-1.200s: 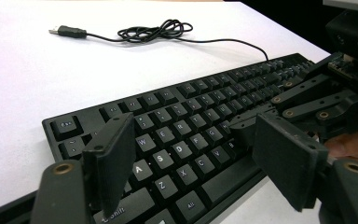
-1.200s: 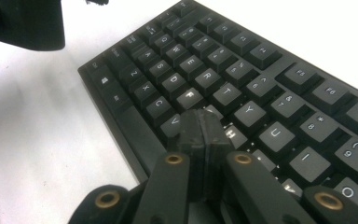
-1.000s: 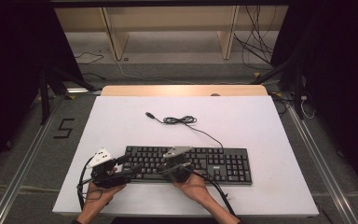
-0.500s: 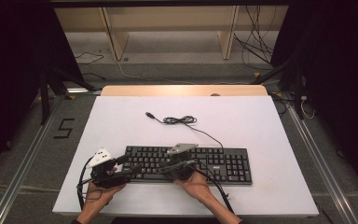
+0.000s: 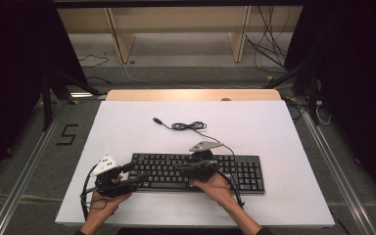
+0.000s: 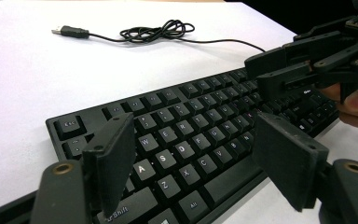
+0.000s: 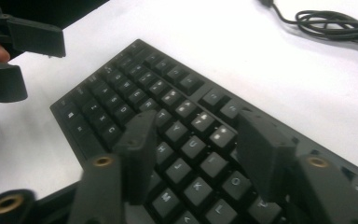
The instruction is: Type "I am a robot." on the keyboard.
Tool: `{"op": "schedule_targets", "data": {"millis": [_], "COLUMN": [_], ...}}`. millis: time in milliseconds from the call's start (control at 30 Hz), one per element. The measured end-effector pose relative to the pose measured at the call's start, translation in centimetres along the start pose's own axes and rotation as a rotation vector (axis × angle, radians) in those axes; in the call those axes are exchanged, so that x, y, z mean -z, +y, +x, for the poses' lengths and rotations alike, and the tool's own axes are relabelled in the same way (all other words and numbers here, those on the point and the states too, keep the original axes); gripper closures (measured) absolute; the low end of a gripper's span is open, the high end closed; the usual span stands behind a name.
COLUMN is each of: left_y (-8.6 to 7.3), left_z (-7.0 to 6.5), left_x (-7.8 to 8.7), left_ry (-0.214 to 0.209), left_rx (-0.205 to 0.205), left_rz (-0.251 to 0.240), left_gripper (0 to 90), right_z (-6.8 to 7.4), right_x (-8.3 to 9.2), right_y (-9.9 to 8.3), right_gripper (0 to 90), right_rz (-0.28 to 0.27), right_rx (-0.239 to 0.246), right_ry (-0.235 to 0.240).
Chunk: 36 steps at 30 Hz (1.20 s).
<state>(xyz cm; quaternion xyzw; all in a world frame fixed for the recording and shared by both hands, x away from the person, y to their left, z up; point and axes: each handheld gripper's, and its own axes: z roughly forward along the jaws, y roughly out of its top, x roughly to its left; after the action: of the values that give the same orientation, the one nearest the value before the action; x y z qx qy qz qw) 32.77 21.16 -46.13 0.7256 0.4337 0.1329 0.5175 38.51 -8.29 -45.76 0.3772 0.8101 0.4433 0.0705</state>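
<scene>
Even overhead light, blurred near jaws

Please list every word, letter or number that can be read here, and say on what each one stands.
"5": floor marking left of the table.
"Esc": corner key of the keyboard.
"Shift" and "Alt": bottom-row keys.
"W", "A", "S", "D", "Z", "X", "C", "V": letter keys.
Other key legends are too small or blurred to read.
</scene>
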Motion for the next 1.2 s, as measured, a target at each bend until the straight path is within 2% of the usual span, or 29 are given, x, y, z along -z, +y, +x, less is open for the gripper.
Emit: {"op": "schedule_targets", "data": {"millis": [100,200,300,333,600,1000,1200], "left_y": [0.0,0.0,0.0,0.0,0.0,0.0,0.0], "left_z": [0.0,0.0,0.0,0.0,0.0,0.0,0.0], "left_x": [0.0,0.0,0.0,0.0,0.0,0.0,0.0], "left_ry": [0.001,0.0,0.001,0.001,0.001,0.001,0.001], "left_rx": [0.0,0.0,-0.001,-0.001,-0.001,-0.002,-0.002], "left_rz": [0.001,0.0,0.001,0.001,0.001,0.001,0.001], "left_gripper": [29.4,29.4,29.4,29.4,29.4,29.4,29.3], "right_z": [-0.4,-0.6,-0.9,-1.1,-1.3,-1.4,-1.4], "right_x": [0.5,0.8,1.1,1.2,1.3,1.0,0.5], "right_y": [0.1,0.1,0.1,0.0,-0.3,-0.6,-0.8], "right_gripper": [42.7,43.3,49.4,54.3,68.7,84.6,87.9], "right_rz": [-0.009,-0.013,-0.015,-0.01,0.003,0.026,0.047], "right_rx": [-0.006,-0.009,-0.008,-0.005,0.008,0.019,0.019], "right_ry": [-0.002,-0.006,-0.015,-0.022,-0.039,-0.043,-0.047]}}
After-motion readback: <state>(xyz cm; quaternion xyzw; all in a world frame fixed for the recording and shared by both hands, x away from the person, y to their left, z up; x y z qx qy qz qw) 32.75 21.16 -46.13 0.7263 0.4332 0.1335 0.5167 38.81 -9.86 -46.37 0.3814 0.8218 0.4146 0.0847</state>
